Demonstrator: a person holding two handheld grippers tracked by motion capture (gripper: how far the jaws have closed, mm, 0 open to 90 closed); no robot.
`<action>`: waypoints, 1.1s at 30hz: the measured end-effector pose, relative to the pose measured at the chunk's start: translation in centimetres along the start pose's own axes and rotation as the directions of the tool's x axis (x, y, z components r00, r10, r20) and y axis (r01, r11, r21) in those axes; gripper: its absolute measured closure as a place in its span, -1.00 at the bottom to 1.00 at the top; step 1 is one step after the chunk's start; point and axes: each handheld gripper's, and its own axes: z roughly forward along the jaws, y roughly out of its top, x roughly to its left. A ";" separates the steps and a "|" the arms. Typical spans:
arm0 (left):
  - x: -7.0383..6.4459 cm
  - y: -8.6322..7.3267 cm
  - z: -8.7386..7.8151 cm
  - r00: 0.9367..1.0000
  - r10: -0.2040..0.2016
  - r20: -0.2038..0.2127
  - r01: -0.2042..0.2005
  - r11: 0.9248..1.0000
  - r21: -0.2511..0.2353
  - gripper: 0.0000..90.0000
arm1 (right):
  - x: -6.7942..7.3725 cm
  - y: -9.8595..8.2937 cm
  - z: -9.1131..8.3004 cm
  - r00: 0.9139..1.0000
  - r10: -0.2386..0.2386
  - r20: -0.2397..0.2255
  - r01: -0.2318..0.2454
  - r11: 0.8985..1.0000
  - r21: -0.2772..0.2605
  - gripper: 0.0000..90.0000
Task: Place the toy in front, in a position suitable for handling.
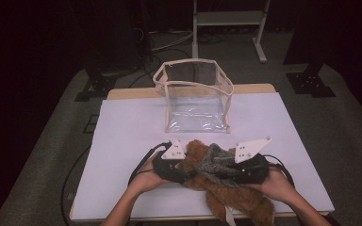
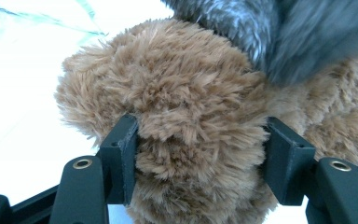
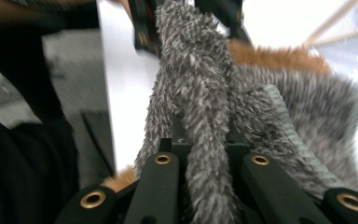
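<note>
Nearest, both claws clamp the fluffy brown plush toy (image 1: 226, 195): left claw (image 2: 200, 154) squeezing its head, right claw (image 3: 209, 158) pinching its grey fuzzy garment (image 3: 200, 93), likely to pull it off.

Each claw, left (image 1: 183, 170) and right (image 1: 222, 170), is black, topped by a pale grey three-cornered plate with small dark holes. Brass-ringed screw holes dot the black jaws. Black cables trail behind. Forearms are bare.
</note>
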 end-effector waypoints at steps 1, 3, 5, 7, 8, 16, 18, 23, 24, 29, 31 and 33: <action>0.0 0.0 0.0 1.000 0.006 0.004 -0.006 1.000 0.003 -0.19 | -0.1 -0.1 0.2 1.000 -0.002 0.010 0.002 1.000 0.010 0.79; 0.0 0.0 -0.2 1.000 0.009 0.019 -0.009 1.000 -0.001 -0.22 | -0.6 -0.5 0.7 0.999 -0.027 0.034 0.025 0.999 0.039 0.80; 0.1 -0.1 -0.2 0.999 0.008 0.041 -0.008 1.000 -0.001 -0.27 | -1.2 -0.5 0.9 0.999 -0.027 0.037 0.025 0.998 0.051 0.80; 0.2 -0.3 -0.4 0.999 0.004 0.051 -0.004 1.000 0.006 -0.31 | -2.0 -0.3 1.4 0.999 -0.040 0.036 0.037 0.996 0.077 0.81; 0.3 -0.4 -0.4 0.999 0.002 0.051 -0.002 1.000 0.004 -0.32 | -2.2 -0.2 1.5 0.999 -0.040 0.033 0.037 0.996 0.081 0.81; 1.5 -1.7 -0.3 0.998 -0.038 0.050 0.037 0.999 0.006 -0.35 | -4.4 -0.2 1.5 0.999 -0.014 0.043 0.010 0.996 0.091 0.81; 1.6 -1.7 0.0 0.997 -0.048 0.066 0.049 0.999 -0.010 -0.29 | -5.2 -0.2 1.5 0.999 -0.005 0.048 0.001 0.996 0.087 0.81; 1.3 -1.5 0.2 0.992 -0.055 0.113 0.057 0.998 -0.012 -0.20 | -6.4 0.2 2.3 0.999 -0.002 0.047 -0.002 0.996 0.094 0.80; 1.2 -1.5 0.1 0.990 -0.061 0.125 0.063 0.998 -0.015 -0.19 | -6.5 0.3 2.6 0.999 -0.002 0.040 -0.001 0.996 0.091 0.80; 0.7 -2.0 -0.1 0.990 -0.100 0.103 0.101 0.995 -0.004 -0.17 | -6.3 1.0 3.3 1.000 -0.025 0.004 0.025 0.995 0.096 0.80; 0.7 -1.9 0.1 0.992 -0.110 0.060 0.109 0.994 0.007 -0.16 | -6.1 1.2 3.4 1.000 -0.023 0.001 0.023 0.995 0.092 0.80; 0.9 -1.7 0.1 0.992 -0.124 0.030 0.124 0.992 0.009 -0.15 | -5.7 1.5 3.1 1.000 -0.025 0.000 0.025 0.996 0.084 0.80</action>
